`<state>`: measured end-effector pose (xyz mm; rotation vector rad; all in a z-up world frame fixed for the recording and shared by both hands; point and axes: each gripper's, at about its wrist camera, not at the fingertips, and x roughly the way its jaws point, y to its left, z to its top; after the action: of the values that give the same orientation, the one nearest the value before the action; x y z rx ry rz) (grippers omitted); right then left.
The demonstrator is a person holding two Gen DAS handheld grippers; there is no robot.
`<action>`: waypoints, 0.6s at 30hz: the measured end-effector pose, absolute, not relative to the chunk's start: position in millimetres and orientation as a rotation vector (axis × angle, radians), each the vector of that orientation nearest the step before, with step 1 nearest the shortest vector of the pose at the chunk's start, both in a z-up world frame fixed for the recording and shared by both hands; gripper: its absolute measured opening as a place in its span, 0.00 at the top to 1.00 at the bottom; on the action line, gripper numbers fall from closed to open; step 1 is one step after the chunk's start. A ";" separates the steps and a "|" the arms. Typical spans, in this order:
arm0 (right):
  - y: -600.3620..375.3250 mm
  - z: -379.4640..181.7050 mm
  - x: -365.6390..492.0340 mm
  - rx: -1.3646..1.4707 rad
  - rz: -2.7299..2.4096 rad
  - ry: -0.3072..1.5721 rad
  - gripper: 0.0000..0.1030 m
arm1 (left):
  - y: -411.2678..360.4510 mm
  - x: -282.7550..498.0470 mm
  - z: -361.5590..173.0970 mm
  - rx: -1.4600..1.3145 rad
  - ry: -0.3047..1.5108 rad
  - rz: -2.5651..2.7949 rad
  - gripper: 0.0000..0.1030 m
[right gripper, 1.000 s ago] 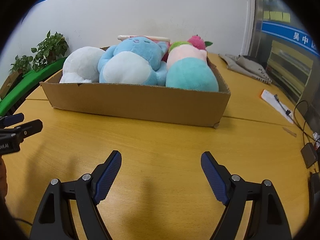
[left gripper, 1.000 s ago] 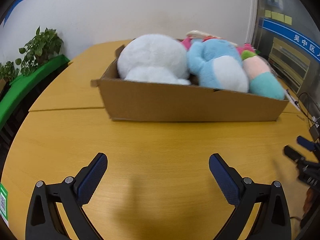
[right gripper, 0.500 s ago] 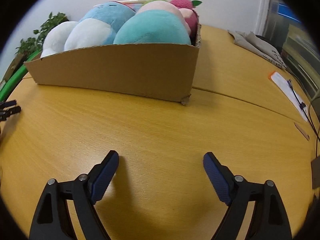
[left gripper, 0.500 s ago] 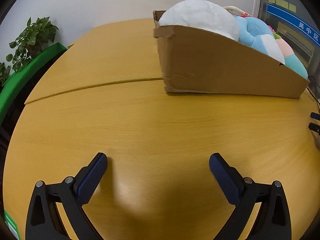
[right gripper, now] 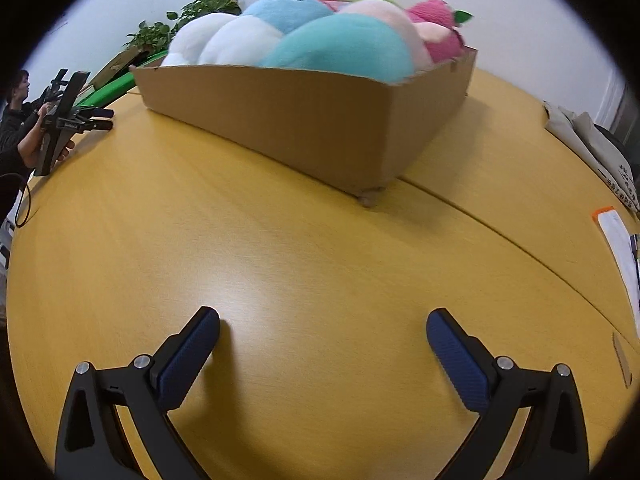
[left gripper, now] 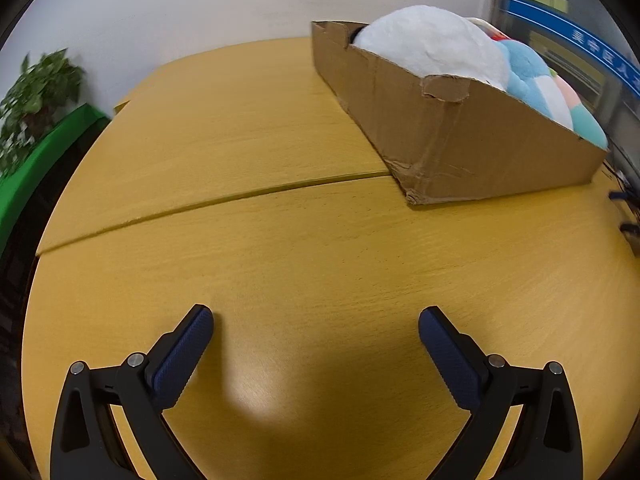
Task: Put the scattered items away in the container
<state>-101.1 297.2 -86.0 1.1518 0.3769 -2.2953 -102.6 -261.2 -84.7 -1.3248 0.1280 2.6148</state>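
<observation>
The shallow brown cardboard box (right gripper: 304, 120) sits on the far half of the yellow wooden table (right gripper: 320, 248), heaped with soft toys: a white plush (left gripper: 432, 44) at its left end, a blue-and-white plush (right gripper: 276, 20) in the middle, a teal-and-pink plush (right gripper: 344, 50) and a pink strawberry-like plush (right gripper: 438, 30) at the right end.

The left gripper (left gripper: 316, 330) hangs over bare table near the box's left corner, jaws wide with nothing between them. The right gripper (right gripper: 323, 332), whose jaws have just been opening, is likewise wide and empty, near the box's right corner.

The likeliest trouble is the overfull heap — the toys bulge well above the rim, so a nudge to the box wall or a knock from a finger could roll one back out onto the table. The torn near-left corner of the cardboard may also buckle if pressed.

The box's long axis runs left to right across the table, open side up — no loose item shows on the table near either gripper.
</observation>
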 end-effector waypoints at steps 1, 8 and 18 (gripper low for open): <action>301.6 -85.8 -101.0 1.157 -2.309 0.369 0.00 | -263.5 -104.4 -84.7 -1.318 0.139 2.600 0.00; 333.0 -88.5 -103.5 1.197 -2.386 0.328 0.00 | -268.9 -103.3 -83.6 -1.309 0.155 2.585 0.00; 342.4 -88.1 -102.2 1.204 -2.390 0.322 0.00 | -270.7 -104.9 -82.9 -1.310 0.154 2.586 0.00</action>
<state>-102.2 342.4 -88.1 1.2039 0.3216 -2.3901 -104.9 -270.7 -82.9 -1.3100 0.1540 2.5861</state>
